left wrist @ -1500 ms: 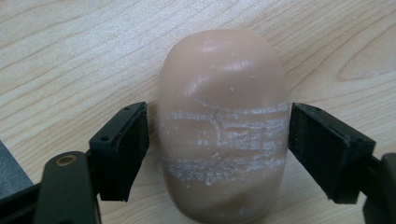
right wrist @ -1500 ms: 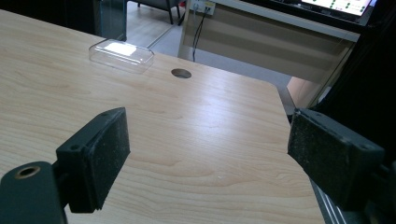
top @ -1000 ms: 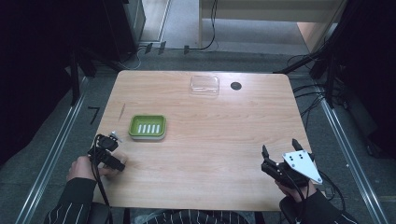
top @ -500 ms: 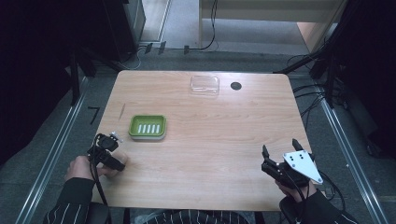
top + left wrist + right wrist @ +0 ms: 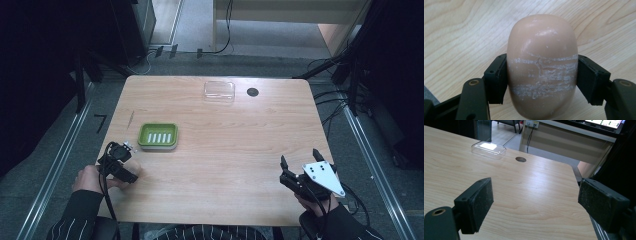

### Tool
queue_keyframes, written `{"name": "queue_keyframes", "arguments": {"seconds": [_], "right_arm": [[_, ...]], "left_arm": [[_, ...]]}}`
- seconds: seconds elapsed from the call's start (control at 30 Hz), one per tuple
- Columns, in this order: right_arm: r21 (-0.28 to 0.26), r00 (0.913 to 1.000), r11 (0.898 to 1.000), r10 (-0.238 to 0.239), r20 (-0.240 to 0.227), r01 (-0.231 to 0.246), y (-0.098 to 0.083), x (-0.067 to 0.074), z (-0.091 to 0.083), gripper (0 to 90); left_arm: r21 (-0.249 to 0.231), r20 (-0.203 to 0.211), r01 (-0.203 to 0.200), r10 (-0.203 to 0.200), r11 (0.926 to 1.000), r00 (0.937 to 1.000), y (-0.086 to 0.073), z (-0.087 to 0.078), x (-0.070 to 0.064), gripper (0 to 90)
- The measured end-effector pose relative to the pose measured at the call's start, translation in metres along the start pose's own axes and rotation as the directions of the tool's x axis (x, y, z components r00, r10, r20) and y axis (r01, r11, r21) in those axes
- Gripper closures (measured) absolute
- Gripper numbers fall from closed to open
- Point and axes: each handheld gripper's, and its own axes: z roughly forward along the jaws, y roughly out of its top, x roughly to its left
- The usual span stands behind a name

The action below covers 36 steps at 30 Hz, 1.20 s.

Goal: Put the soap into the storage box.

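High view first: the left gripper (image 5: 120, 162) sits at the near-left corner of the desk (image 5: 225, 165), just short of the green soap dish (image 5: 158, 136), barely shifted from a second ago. Left gripper view: fingers (image 5: 496, 80) clamped on both flanks of the beige soap bar (image 5: 542, 65), resting on the wood; the squeeze has just finished, so a lift toward the dish looks next. Right gripper view: fingers (image 5: 477, 202) spread wide, holding nothing, the clear lid (image 5: 489, 150) far off.
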Motion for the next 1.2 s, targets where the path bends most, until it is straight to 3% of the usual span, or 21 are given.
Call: {"name": "queue_keyframes", "arguments": {"seconds": [0.2,1.2], "right_arm": [[0.001,1.0,1.0,-0.001,-0.001,0.001,0.0,0.0,0.0,13.6],[0.004,1.0,1.0,-0.006,0.001,0.006,0.0,0.0,0.001,13.6]], "left_arm": [[-0.007,0.001,-0.049,0.049,0.9988,0.9988,0.004,-0.002,-0.006,33.6],[-0.042,0.006,-0.167,0.167,0.9851,0.9859,0.032,-0.007,-0.015,33.6]]}}
